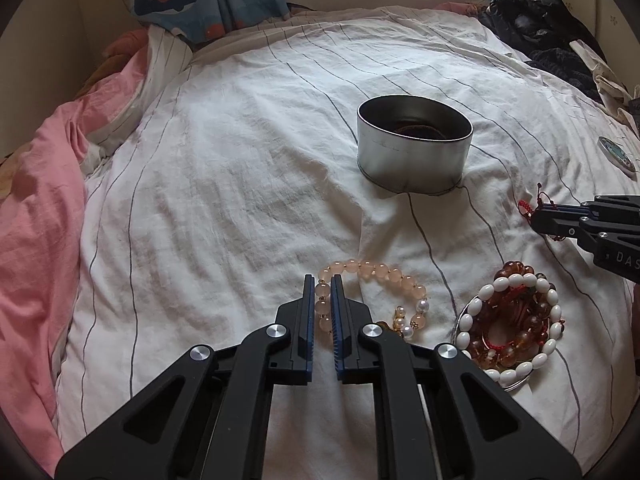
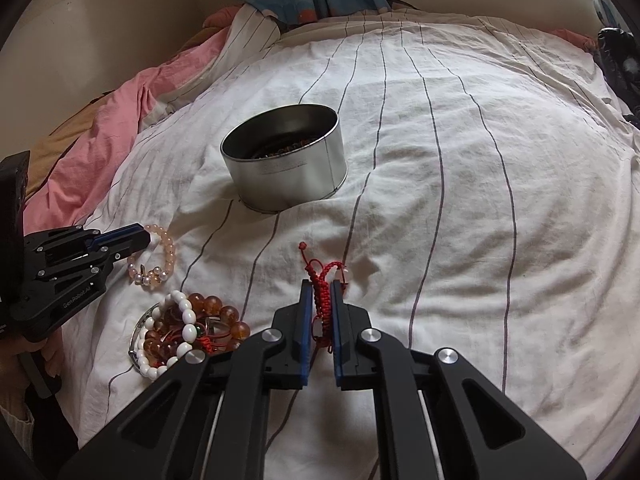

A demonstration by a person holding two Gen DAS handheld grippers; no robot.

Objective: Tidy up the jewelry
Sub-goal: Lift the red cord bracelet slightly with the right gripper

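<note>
Both grippers gripped bracelets bound for the round tin [image 2: 286,172]: the left gripper [image 1: 322,280] apparently pinched the pink bead bracelet [image 1: 384,276], the right gripper [image 2: 321,286] clamped the red cord bracelet [image 2: 322,292].

Striped white bedsheet [image 2: 460,184], wrinkled. Open metal tin [image 2: 286,160] resting mid-sheet. Nearer than tin: pink bead bracelet [image 1: 374,276], heap of amber and white bracelets [image 1: 512,324], red cord bracelet [image 2: 324,280]. Left of tin: pink quilt [image 1: 36,216].
</note>
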